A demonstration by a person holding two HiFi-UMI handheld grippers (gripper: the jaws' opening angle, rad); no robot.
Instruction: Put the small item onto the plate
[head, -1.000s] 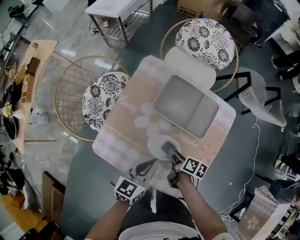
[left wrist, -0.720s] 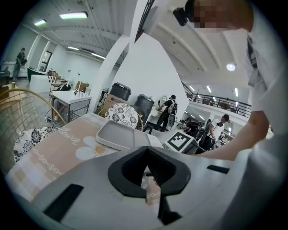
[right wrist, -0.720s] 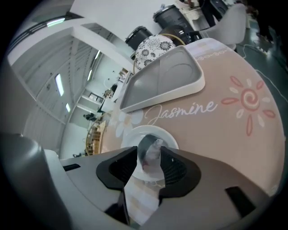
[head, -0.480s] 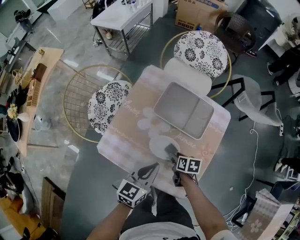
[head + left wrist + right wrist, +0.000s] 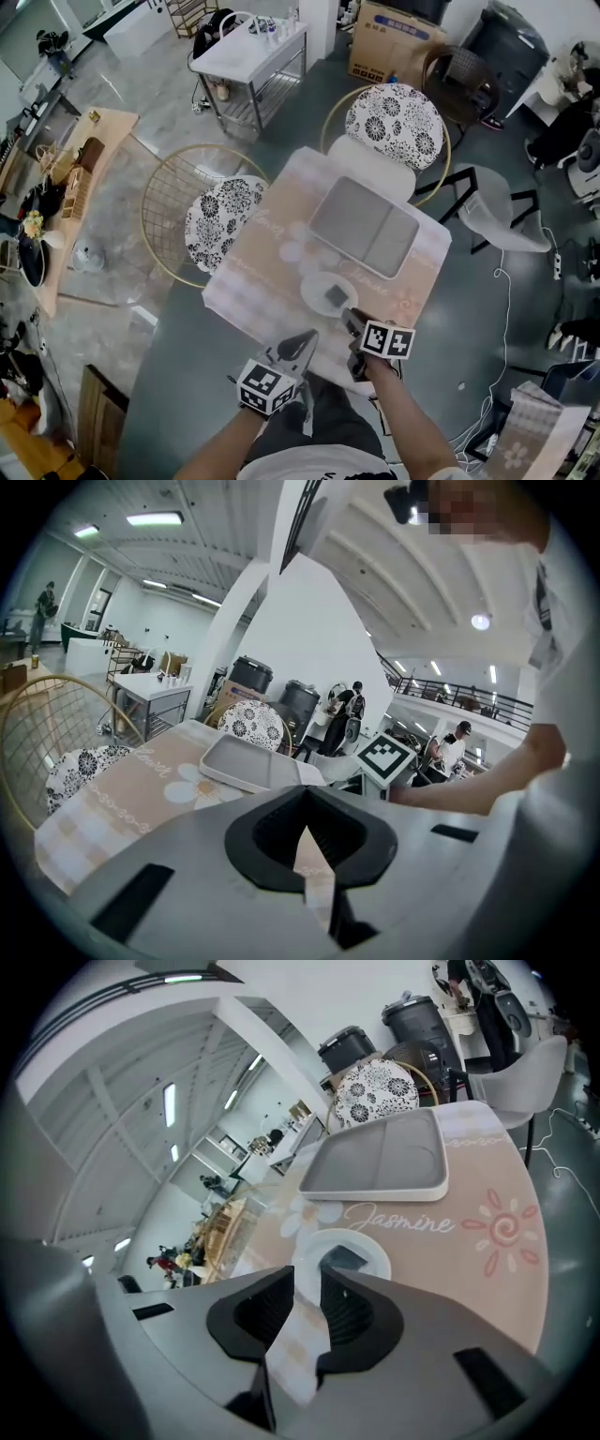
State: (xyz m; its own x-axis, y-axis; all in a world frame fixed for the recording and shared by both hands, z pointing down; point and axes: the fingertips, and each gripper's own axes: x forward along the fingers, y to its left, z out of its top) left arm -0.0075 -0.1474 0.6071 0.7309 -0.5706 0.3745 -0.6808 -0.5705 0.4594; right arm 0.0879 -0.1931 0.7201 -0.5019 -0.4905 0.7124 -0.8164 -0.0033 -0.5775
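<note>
A small dark square item (image 5: 336, 297) lies on the round white plate (image 5: 315, 281) near the table's front edge; the right gripper view also shows the item (image 5: 344, 1258) on the plate (image 5: 375, 1255). My right gripper (image 5: 353, 324) hangs just short of the plate, toward me. Its jaws are closing, still apart, with nothing between them (image 5: 303, 1299). My left gripper (image 5: 302, 343) sits at the table's front edge, left of the plate, its tips touching and empty (image 5: 305, 806).
A grey two-part tray (image 5: 364, 227) lies beyond the plate on the pink cloth-covered table (image 5: 272, 272). Two floral-cushioned wire chairs (image 5: 394, 122) (image 5: 223, 220) stand at the far and left sides. A white chair (image 5: 511, 220) is to the right.
My right gripper has drawn back from the plate toward me, leaving the small item on it. Its jaws opened, then narrowed. The left gripper has stayed at the table edge.
</note>
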